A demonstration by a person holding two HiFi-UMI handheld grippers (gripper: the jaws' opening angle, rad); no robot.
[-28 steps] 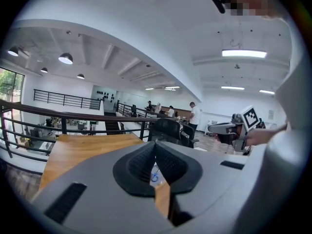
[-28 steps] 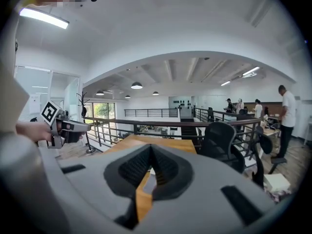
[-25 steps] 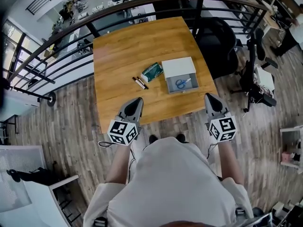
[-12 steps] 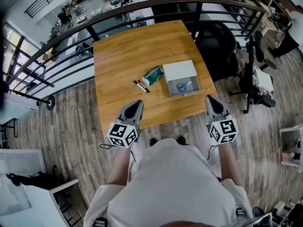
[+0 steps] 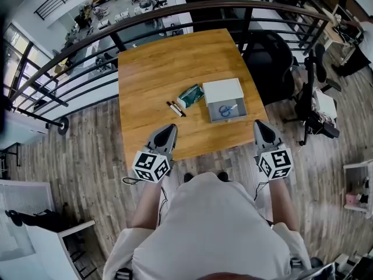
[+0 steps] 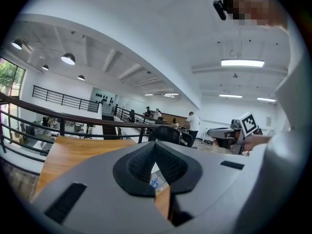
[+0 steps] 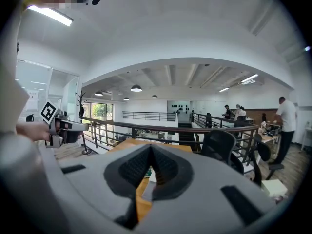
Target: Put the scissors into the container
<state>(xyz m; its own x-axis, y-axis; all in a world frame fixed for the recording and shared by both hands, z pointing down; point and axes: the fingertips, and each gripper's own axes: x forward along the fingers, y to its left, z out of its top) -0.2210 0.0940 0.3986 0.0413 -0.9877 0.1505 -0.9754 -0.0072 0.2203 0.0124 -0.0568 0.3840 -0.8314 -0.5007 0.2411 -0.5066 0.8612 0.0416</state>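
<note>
Blue-handled scissors [image 5: 227,109] lie inside the open white container [image 5: 235,97] on the wooden table [image 5: 157,69]. In the left gripper view the scissors [image 6: 153,182] peek through the gap under the jaws. My left gripper [image 5: 169,128] hovers at the table's near edge, left of the container, shut and empty. At the near right corner my right gripper [image 5: 258,123] is also shut with nothing in it, a short way in front of the container. Both sets of pads meet at their tips in the gripper views.
A green packet [image 5: 190,95] and two dark markers [image 5: 175,108] lie left of the container. A black railing [image 5: 175,13] runs behind the table, and a black office chair [image 5: 268,57] stands at its right. The floor is wood planks.
Both grippers stay shut and almost still at the near edge. The view has drifted, so the table sits slightly lower in the frame. The scissors stay in the container.
</note>
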